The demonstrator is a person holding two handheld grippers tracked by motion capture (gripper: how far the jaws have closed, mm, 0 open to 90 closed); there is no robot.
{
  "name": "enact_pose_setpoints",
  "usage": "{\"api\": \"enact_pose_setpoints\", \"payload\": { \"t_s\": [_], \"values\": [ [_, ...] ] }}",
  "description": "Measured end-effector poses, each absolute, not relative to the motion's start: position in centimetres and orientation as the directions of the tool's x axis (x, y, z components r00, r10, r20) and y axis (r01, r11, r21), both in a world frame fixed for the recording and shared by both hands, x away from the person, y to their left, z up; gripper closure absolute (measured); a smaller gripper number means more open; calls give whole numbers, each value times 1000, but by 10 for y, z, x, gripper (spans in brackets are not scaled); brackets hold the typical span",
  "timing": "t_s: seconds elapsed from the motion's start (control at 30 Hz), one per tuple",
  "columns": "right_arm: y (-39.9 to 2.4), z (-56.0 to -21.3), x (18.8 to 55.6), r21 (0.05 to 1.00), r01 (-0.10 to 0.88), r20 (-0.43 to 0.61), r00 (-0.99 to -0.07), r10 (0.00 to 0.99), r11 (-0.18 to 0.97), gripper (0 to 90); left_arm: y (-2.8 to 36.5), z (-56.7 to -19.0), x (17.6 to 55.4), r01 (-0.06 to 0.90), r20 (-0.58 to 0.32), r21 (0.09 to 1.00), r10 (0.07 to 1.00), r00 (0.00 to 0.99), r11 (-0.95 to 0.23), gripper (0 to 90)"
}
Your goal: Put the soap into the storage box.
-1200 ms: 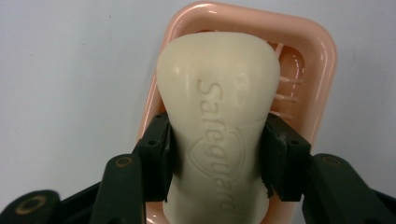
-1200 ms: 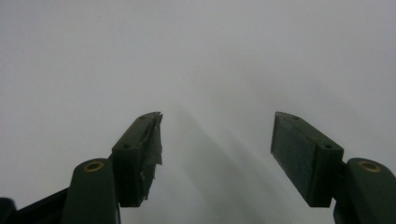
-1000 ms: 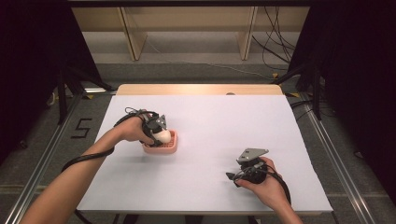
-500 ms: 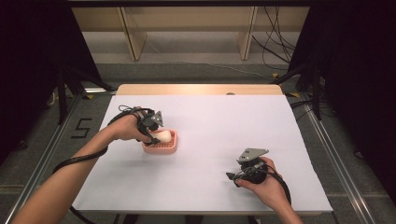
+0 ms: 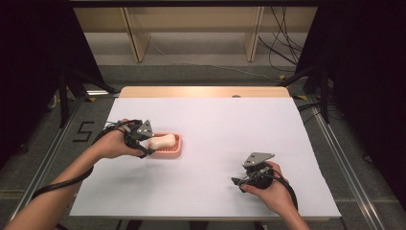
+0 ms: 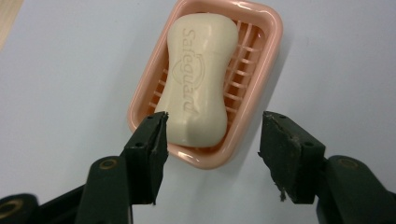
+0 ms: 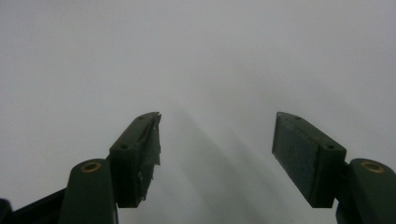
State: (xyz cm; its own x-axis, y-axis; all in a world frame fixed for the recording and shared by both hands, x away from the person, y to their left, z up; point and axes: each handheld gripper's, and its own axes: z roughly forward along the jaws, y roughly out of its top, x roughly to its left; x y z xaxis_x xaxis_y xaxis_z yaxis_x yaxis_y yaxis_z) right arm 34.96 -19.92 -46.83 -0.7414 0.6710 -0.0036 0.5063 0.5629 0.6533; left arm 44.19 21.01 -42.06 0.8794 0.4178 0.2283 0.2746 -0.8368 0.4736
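Observation:
A cream bar of soap lies in a pink slatted soap dish on the white table, left of centre. My left gripper stands open just off the dish's left end, its jaws apart on either side of the near rim and touching nothing. Over the bare table near the front right, my right gripper is open with nothing between its fingers.
The white table top spreads wide around the dish. A wooden strip runs along its far edge. Shelving legs and cables stand on the floor behind. Black cables trail from both grippers along the forearms.
My left gripper has let go of the soap and drawn back to the left, leaving the bar lying in the dish. The right gripper has stayed put.

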Motion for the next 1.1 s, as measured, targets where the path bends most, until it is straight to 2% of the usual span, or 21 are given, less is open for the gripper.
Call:
{"api": "enact_pose_setpoints", "payload": {
  "t_s": [0.2, 0.27, 0.37, 0.77, 0.97, 1.1],
  "values": [
    [-199, -469, 350, 663, 492, -17, -743, 669, 564, 329, 218, -426, 422, 348, 212, 545, 527, 823, -763, 391],
    [-200, -468, 350, 653, 496, -14, -747, 664, 572, 329, 222, -427, 416, 365, 204, 534, 535, 820, -762, 391],
    [-200, -468, 350, 654, 494, -19, -747, 665, 573, 327, 225, -432, 405, 377, 202, 573, 571, 796, -728, 385],
    [-199, -468, 349, 654, 493, -16, -749, 662, 574, 325, 241, -448, 369, 425, 180, 582, 619, 764, -693, 364],
    [-198, -469, 349, 664, 494, -15, -742, 670, 562, 324, 249, -465, 351, 435, 186, 611, 653, 734, -662, 361],
    [-198, -469, 350, 663, 488, -22, -745, 666, 568, 325, 255, -474, 341, 460, 152, 636, 685, 712, -620, 364]
  ]
}}
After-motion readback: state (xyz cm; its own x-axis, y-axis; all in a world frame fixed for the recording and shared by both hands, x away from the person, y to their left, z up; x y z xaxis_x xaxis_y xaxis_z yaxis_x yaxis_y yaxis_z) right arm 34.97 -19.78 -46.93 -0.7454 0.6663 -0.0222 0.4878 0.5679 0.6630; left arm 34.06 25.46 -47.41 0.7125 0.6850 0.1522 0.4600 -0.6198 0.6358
